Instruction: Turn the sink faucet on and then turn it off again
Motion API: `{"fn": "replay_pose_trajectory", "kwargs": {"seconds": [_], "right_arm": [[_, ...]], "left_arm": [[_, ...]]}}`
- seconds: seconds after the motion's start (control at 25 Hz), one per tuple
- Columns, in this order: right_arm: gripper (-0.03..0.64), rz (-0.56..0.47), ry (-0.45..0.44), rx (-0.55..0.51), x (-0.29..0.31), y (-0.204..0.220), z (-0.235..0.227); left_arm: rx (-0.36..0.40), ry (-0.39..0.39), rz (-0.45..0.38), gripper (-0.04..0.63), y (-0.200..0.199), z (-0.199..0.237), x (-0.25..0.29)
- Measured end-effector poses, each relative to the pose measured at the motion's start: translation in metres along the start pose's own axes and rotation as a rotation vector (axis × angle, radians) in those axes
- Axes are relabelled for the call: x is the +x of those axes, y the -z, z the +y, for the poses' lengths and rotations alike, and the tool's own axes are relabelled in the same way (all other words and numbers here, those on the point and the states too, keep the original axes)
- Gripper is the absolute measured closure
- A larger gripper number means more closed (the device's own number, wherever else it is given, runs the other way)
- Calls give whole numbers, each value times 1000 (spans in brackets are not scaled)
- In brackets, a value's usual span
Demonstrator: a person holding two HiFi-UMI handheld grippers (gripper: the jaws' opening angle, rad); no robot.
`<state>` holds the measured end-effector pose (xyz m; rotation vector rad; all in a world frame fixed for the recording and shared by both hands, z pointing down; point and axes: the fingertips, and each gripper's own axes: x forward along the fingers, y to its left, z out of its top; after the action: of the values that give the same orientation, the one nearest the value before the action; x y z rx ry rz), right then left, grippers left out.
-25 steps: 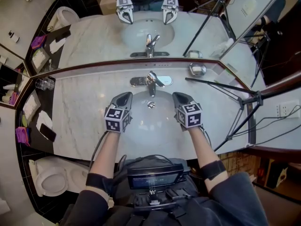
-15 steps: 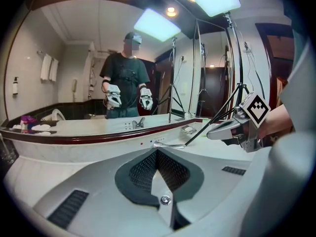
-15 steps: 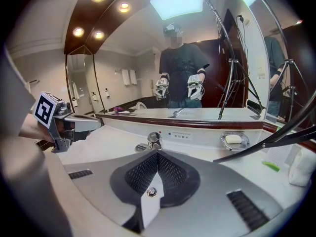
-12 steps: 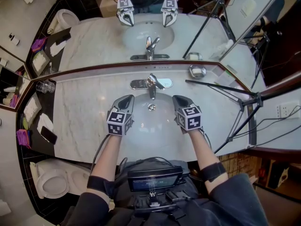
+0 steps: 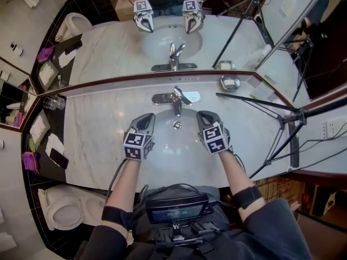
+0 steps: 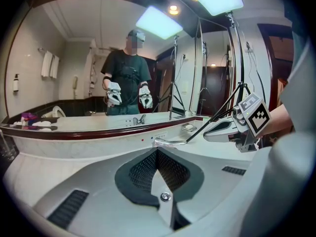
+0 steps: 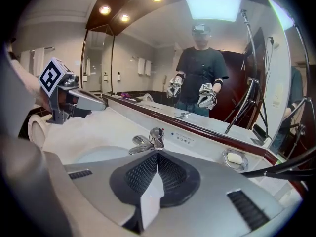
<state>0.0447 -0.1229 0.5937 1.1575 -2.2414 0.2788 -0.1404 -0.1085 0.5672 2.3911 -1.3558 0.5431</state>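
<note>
Left gripper (image 5: 147,118): jaws pressed together, nothing between them, as its own view (image 6: 157,152) shows. It hangs over the sink basin (image 5: 162,164), at about 9 o'clock from the drain (image 5: 177,124).

Right gripper (image 5: 203,116): jaws likewise closed and empty in its own view (image 7: 157,157). It sits at about 3 o'clock from the drain, level with the left one and well apart from it.

Faucet (image 5: 176,98): chrome, at the basin's 12 o'clock edge, between the two gripper tips and beyond them. Neither gripper touches it. From the right gripper it lies just past the jaw tips (image 7: 148,141).

Marble counter (image 5: 92,129) surrounds the basin. Soap dish (image 5: 230,82) at 2 o'clock from the faucet, against the mirror (image 5: 108,47). Drinking glass (image 5: 53,103) at the counter's far 9 o'clock end. Black tripod (image 5: 274,140) stands at 3 o'clock.
</note>
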Motion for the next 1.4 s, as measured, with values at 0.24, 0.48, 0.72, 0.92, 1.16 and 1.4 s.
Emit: {"fn": "replay_pose_trajectory", "kwargs": {"seconds": [0.24, 0.48, 0.72, 0.92, 1.16, 1.4], "right_arm": [[473, 67, 40, -346, 25, 11, 5], [407, 139, 90, -844, 50, 3, 12], [394, 185, 74, -1067, 81, 8, 10], [394, 198, 55, -1118, 98, 3, 6], [396, 206, 45, -1139, 116, -1, 5], [399, 200, 46, -1125, 122, -12, 2]], "left_arm": [[-3, -2, 10, 593, 3, 3, 2], [-8, -3, 15, 593, 7, 5, 2], [-8, -7, 22, 593, 11, 5, 3], [-16, -9, 26, 593, 11, 9, 4], [-18, -21, 26, 593, 16, 17, 8], [-29, -11, 36, 593, 19, 17, 11]]}}
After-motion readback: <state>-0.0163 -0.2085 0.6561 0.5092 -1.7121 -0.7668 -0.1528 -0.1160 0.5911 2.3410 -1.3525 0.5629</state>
